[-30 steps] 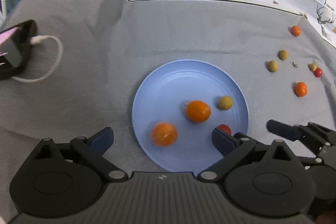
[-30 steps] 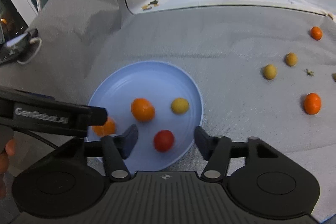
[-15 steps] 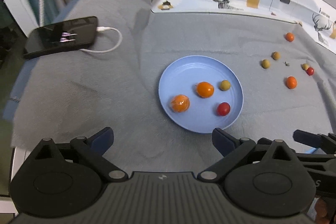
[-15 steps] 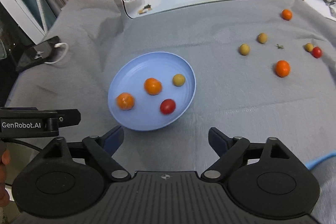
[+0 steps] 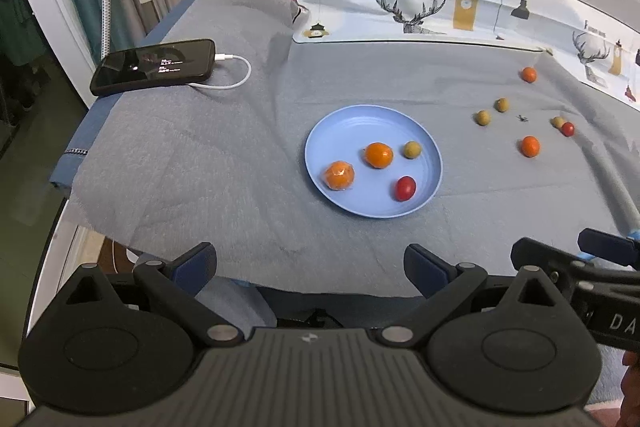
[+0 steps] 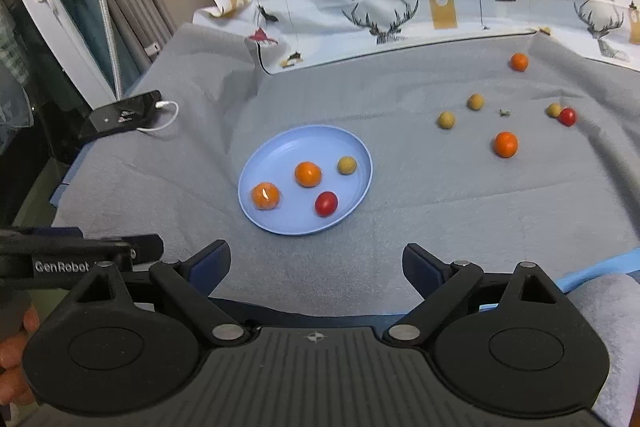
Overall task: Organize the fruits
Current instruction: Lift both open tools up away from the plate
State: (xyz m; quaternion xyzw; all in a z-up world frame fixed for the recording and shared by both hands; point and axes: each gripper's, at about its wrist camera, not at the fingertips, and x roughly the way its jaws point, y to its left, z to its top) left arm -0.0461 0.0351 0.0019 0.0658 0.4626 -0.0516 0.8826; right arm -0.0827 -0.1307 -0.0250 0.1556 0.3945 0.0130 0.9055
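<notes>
Hovering over the near edge of a grey blanket (image 5: 200, 155), the left tongs (image 5: 310, 261) stood wide and empty, and the right tongs (image 6: 316, 259) held nothing as their jaws finished opening. Beyond both lay a blue plate (image 6: 280, 147) holding two oranges, a red tomato (image 6: 326, 203) and one small yellowish fruit. Farther off to the right, six more fruits sat loose on the blanket, among them an orange (image 6: 506, 144) and a second tomato (image 6: 567, 116) touching a yellowish one. Likely risks: round fruit could roll on the soft, rumpled cloth if nudged, and a tomato might bruise under a hard squeeze. A phone (image 5: 154, 67) on its cable lay far left.
</notes>
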